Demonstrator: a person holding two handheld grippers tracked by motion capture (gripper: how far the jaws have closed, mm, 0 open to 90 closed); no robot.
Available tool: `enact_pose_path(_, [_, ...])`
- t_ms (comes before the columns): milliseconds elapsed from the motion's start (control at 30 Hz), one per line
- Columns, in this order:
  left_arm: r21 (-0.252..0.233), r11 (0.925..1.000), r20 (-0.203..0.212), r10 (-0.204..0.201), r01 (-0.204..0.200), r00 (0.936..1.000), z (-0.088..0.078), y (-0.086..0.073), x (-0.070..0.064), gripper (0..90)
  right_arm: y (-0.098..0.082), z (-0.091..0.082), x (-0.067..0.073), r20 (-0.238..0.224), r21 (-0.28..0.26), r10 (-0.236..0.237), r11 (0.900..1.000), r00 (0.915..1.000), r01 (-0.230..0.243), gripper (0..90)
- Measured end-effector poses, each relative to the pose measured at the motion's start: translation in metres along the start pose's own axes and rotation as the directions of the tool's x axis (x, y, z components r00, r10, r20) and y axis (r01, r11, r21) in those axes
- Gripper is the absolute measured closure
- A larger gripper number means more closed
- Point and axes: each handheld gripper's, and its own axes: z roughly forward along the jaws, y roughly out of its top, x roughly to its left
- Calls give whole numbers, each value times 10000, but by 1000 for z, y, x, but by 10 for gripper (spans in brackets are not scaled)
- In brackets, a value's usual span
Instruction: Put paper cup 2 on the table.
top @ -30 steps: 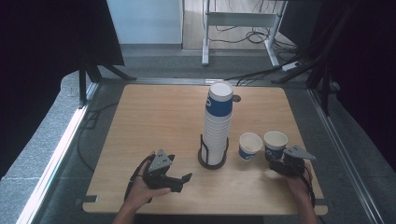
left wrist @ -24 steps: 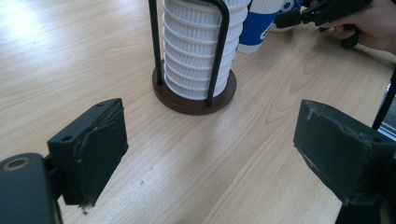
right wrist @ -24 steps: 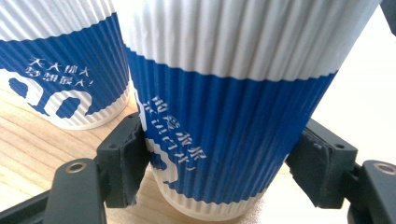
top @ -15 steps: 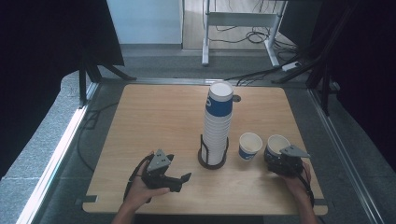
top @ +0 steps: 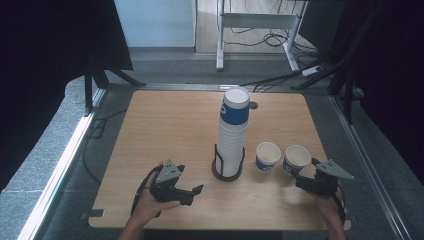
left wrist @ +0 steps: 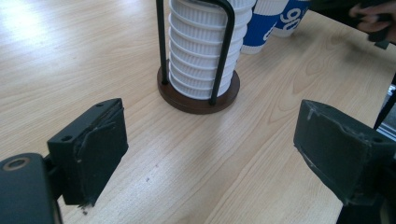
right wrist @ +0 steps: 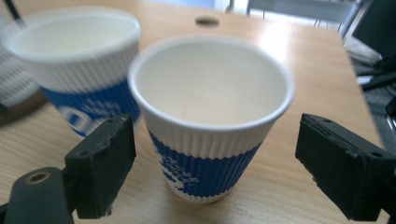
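Observation:
A tall stack of white ribbed paper cups (top: 232,140), topped by a blue-banded one, stands in a black wire holder (top: 228,172) at mid-table. Right of it stand two single blue-and-white cups, one (top: 267,156) next to the holder and one (top: 297,159) farther right. My right gripper (top: 304,179) sits just behind that right cup (right wrist: 210,121). Its jaws have just been opening; they now stand wide, and the cup rests on the table between them, untouched. My left gripper (top: 196,192) rests open on the wood, front left of the holder (left wrist: 198,95), with nothing between its jaws.
The wooden table (top: 170,130) has a small round hole (top: 252,105) near its far edge behind the stack. Cables and a metal frame lie on the floor beyond the table. In the left gripper view the other hand (left wrist: 373,16) shows at the top right.
The right gripper has let go of the right-hand cup and drawn back toward the table's front edge, a little to the right. The cup stays standing. The left gripper has not moved.

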Motion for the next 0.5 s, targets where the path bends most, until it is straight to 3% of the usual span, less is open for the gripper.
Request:
enact_pose_path(233, [-1,10000,-4,64,-64,10000,0,0,-2,97,27,-36,10,-198,-1228,-407,9917,9990,380,116])
enact_pose_path(333, [27,10000,-14,65,-65,10000,1,0,-2,97,42,-46,28,-941,-1727,-825,9828,9921,653,127])
enact_pose_path(433, [64,9999,-16,89,-89,10000,2,-1,-2,97,50,-44,51,-2060,-1976,-1269,9765,9703,857,140])
enact_pose_path(467, [64,9999,-6,86,-86,10000,3,-1,-3,98,51,-41,59,-2541,-1998,-1317,9765,9582,812,145])
enact_pose_path(500, [90,9999,-10,92,-92,10000,4,-1,-3,97,52,-37,68,-3140,-1993,-1331,9773,9400,718,153])
